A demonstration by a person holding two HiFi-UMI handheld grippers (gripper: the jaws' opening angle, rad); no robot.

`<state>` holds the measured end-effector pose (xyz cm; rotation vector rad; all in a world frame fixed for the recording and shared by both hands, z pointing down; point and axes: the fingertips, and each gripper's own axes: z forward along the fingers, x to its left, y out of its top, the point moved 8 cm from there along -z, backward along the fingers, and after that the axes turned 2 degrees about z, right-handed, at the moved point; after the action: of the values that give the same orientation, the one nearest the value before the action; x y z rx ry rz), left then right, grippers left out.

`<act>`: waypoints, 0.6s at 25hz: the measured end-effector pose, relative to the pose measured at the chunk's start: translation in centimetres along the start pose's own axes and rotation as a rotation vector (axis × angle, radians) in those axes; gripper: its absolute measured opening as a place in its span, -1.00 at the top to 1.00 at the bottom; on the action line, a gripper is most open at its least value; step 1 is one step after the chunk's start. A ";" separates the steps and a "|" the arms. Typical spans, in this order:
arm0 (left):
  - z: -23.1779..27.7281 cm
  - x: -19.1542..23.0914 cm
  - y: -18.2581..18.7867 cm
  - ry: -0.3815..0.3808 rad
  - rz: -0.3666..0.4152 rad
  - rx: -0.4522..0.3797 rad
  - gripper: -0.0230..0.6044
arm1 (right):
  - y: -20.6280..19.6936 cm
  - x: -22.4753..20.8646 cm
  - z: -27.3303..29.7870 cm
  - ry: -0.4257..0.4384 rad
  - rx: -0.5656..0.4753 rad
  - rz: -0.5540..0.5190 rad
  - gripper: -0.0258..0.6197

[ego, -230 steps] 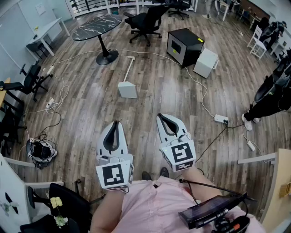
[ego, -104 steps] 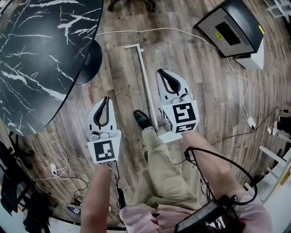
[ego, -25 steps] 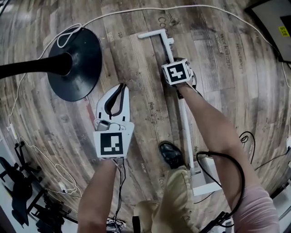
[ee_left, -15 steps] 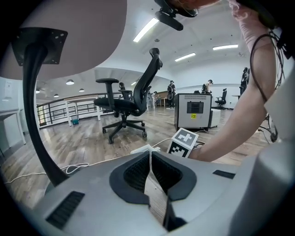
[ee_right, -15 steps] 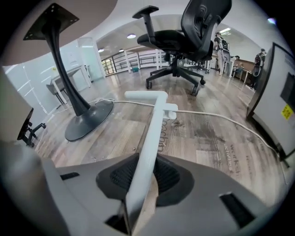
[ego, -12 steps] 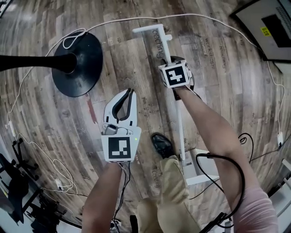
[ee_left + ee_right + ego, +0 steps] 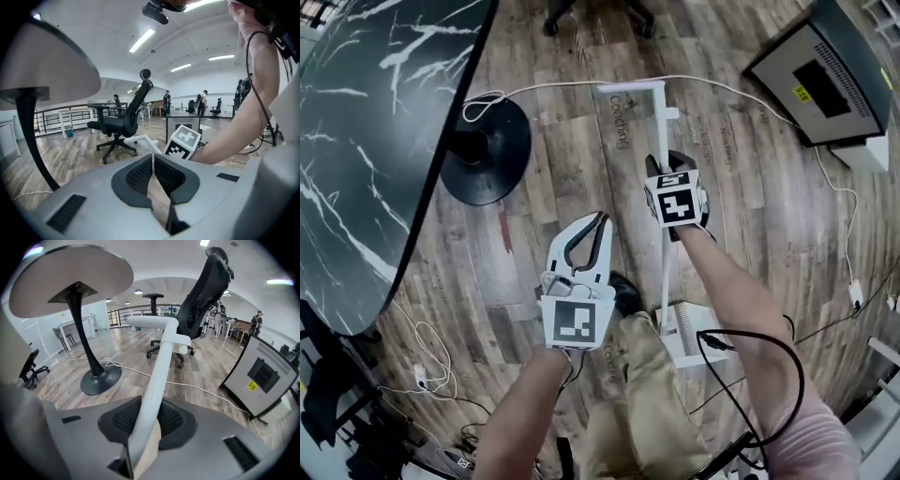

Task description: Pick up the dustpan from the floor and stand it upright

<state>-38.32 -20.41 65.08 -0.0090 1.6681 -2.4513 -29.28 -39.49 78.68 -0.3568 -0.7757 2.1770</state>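
The white dustpan has a long handle (image 7: 664,122) that ends in a T-shaped grip. Its pan (image 7: 686,336) sits low by the person's foot. My right gripper (image 7: 667,167) is shut on the handle about midway along it. In the right gripper view the handle (image 7: 161,359) runs out from between the jaws of that gripper (image 7: 146,420), slanting up well above the floor. My left gripper (image 7: 601,218) hangs left of the handle, shut and empty. In its own view the left gripper (image 7: 153,158) shows its pads touching at the tips.
A black marble-patterned table top (image 7: 366,122) fills the left side, on a round black base (image 7: 487,159). A white cable (image 7: 572,84) crosses the wooden floor beyond the handle. A dark box with a white unit (image 7: 825,84) stands at the right. An office chair (image 7: 122,124) is behind.
The right gripper has risen with the handle in it, and the T-grip end has come up off the floor. The left gripper has drifted right, toward the handle.
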 end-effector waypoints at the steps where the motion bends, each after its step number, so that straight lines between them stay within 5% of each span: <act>1: -0.6 -0.3 1.2 -0.006 0.008 -0.013 0.85 | 0.6 -0.1 -1.6 -0.010 -0.013 -0.007 0.62; 15: -13.3 -6.0 14.0 0.015 0.052 -0.111 0.85 | 4.2 0.7 -24.2 -0.060 -0.195 -0.123 0.64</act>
<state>-31.81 -12.20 47.75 0.0378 1.7862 -2.3245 -20.62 -31.05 57.33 -0.3345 -1.0204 2.0109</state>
